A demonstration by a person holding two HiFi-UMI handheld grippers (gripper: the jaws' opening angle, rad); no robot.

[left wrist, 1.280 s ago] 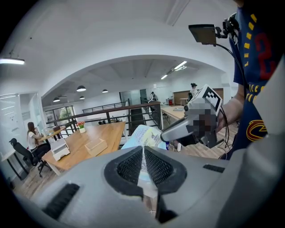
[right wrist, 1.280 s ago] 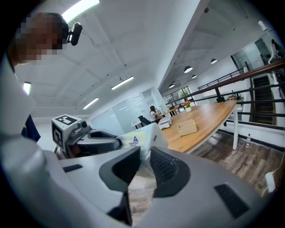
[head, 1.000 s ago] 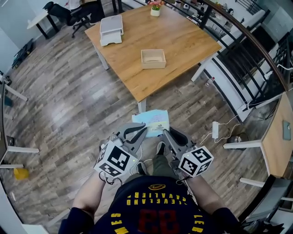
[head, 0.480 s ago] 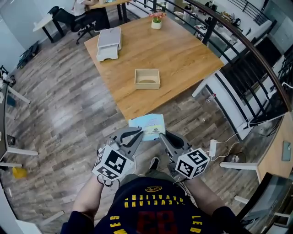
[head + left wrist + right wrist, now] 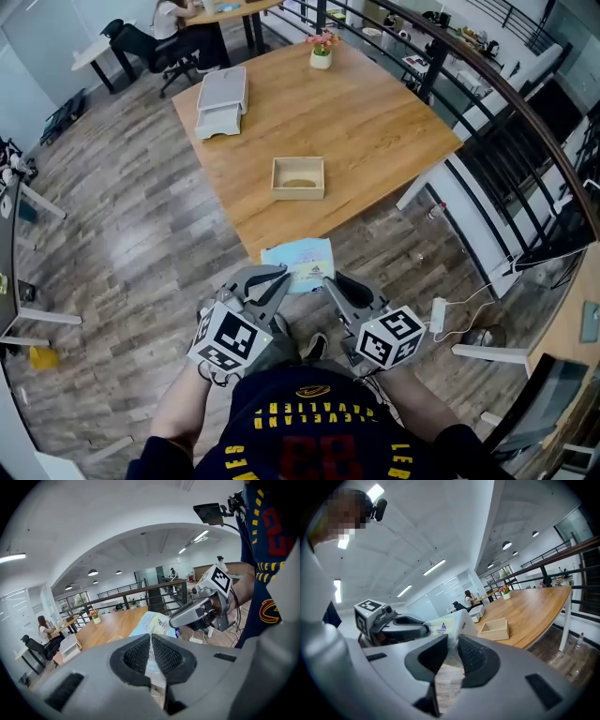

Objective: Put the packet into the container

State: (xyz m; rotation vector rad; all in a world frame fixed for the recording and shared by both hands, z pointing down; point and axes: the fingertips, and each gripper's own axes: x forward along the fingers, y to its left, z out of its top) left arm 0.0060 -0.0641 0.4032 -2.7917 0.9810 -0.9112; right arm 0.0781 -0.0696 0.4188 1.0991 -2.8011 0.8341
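Wood-plank flooring (image 5: 141,244) spreads beneath both hand-held tools in a large open office. Closest to the wearer, the left gripper (image 5: 277,276) and the right gripper (image 5: 330,283) point forward and slightly inward, side by side, each marker cube facing up. Between them they carry the packet (image 5: 302,262), a flat, pale blue and white pouch with print on it, held out just past their tips. The left gripper's jaws are pressed almost completely together on the packet's thin left edge, which runs up between the ribbed black pads. The right gripper's jaws pinch the opposite edge, standing a little further apart on what looks like a thicker part of the pouch. The packet hangs above the floor, not on any surface.

Just ahead of the tips begins the near corner of a light wooden table (image 5: 375,122). On it, straight ahead of the packet and well apart from it, sits the container (image 5: 298,178), a shallow open wooden box. Farther on, ahead and to the left, stands a white drawer unit (image 5: 220,98), and at the far edge a small flower pot (image 5: 322,52). To the right of the right gripper, a white power strip (image 5: 438,314) lies on the floor. Beyond the table, a dark railing (image 5: 487,103) curves along the right, and a person (image 5: 173,19) sits at a distant desk.
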